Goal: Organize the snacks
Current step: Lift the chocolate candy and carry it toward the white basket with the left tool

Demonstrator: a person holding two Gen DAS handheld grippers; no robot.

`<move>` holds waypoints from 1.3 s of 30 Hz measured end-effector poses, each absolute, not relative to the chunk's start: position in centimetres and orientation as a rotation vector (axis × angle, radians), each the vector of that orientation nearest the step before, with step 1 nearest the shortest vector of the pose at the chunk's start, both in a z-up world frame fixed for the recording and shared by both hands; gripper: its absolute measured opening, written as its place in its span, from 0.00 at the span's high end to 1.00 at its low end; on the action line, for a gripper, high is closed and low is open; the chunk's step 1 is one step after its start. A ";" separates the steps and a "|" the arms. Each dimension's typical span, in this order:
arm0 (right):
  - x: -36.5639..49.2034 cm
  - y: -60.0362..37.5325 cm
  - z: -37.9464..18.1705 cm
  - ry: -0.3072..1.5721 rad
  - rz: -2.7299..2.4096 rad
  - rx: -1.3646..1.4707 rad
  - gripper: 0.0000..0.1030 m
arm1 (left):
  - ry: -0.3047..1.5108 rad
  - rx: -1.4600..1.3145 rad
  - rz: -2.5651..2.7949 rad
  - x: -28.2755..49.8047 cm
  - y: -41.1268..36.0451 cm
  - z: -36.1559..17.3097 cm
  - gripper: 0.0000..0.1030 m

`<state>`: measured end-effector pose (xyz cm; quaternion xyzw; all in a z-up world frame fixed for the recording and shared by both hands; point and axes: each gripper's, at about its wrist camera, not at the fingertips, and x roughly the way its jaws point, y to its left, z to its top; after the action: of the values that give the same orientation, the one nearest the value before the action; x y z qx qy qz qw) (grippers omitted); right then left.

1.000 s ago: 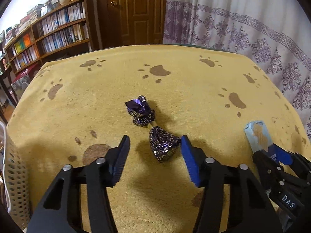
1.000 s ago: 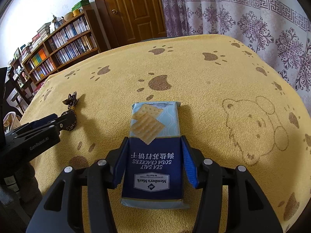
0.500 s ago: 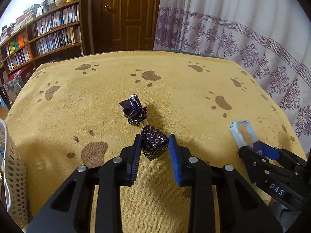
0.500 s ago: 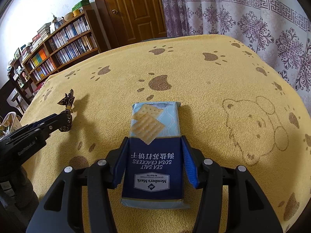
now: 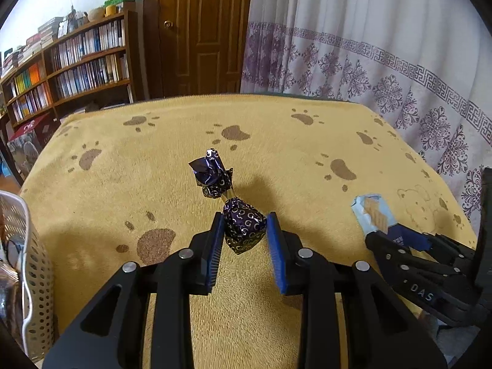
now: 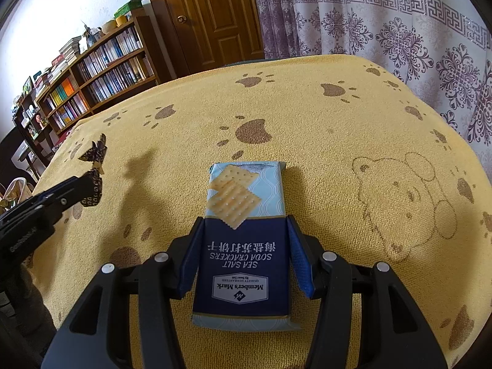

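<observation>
Foil-wrapped candy [image 5: 244,230], dark purple with silver swirls, sits lower centre of the left wrist frame, pinched between the blue fingers [image 5: 215,246] of the left gripper [image 5: 243,240]. Fingers narrow, both pads on the fat body of the wrapper. Looks lifted off the yellow paw-print cloth of the bench [image 5: 307,160], shadow lies apart from it to the upper right; can't confirm clearance. Long axis runs from the gripper away toward frame centre, leaning slightly left: fat end at the fingers, twisted tail [image 5: 210,172] up and away.

Right gripper [image 6: 243,258], lower centre of the right wrist frame, straddles a soda cracker pack [image 6: 244,230] lying flat on the cloth. Fingers medium-wide, just beside the pack's long edges; contact unclear, can't tell if squeezing. Pack's long axis runs near to far in frame, light-blue end away, dark-blue end toward the camera, printing upside down.

Risks, judged:
- candy grip is on slick foil at a rounded body; could rotate or squirt out if swung fast, tail flopping adds torque
- too hard a pinch may crush the sweet
- white perforated basket [image 5: 37,270] at lower left edge is probably the drop spot; tail could snag on the rim
- pack: closing on the long edges may bow the soft wrapper or crack the crackers; held near one end, the far end could droop
- the two grippers are near each other, could bump if both head left together
</observation>
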<state>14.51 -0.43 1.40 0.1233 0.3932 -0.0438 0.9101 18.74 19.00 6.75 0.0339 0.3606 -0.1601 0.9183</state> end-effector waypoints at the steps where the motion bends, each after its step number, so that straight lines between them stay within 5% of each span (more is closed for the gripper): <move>1: 14.5 -0.4 1.4 0.810 -0.090 0.254 0.49 | 0.737 0.069 -0.331 18.6 19.0 6.9 0.72; 39: 13.7 -0.4 2.1 0.758 -0.043 0.292 0.50 | 0.627 0.093 -0.333 13.5 20.0 11.0 0.72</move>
<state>13.70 -0.44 2.07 0.1418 0.3687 -0.0210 0.9184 13.52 20.00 10.98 0.0457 0.3069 -0.1632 0.9365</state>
